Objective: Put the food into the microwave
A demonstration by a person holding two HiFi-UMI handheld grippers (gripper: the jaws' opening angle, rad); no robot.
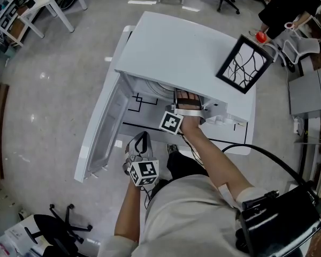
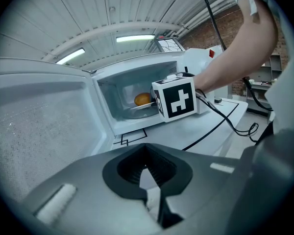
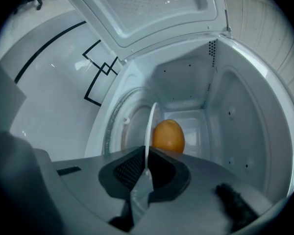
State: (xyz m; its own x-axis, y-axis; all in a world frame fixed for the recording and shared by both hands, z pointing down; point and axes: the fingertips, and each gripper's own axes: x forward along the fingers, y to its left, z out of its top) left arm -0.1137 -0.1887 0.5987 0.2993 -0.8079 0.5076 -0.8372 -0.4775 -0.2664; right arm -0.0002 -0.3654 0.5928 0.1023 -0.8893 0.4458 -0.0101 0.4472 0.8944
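while the plate [image 3: 150, 124] is pinched at its rim in the right gripper [image 3: 146, 169] jaws inside the microwave [image 3: 237, 106], the orange food [image 3: 168, 136] on it may be rolled off by tilt or early release. the left gripper [image 2: 148, 174] jaws are pressed together, empty.

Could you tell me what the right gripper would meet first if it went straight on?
Probably the microwave's back wall: the right gripper, shut on the plate carrying the orange food, points into the open cavity, so the plate's far edge would touch first.
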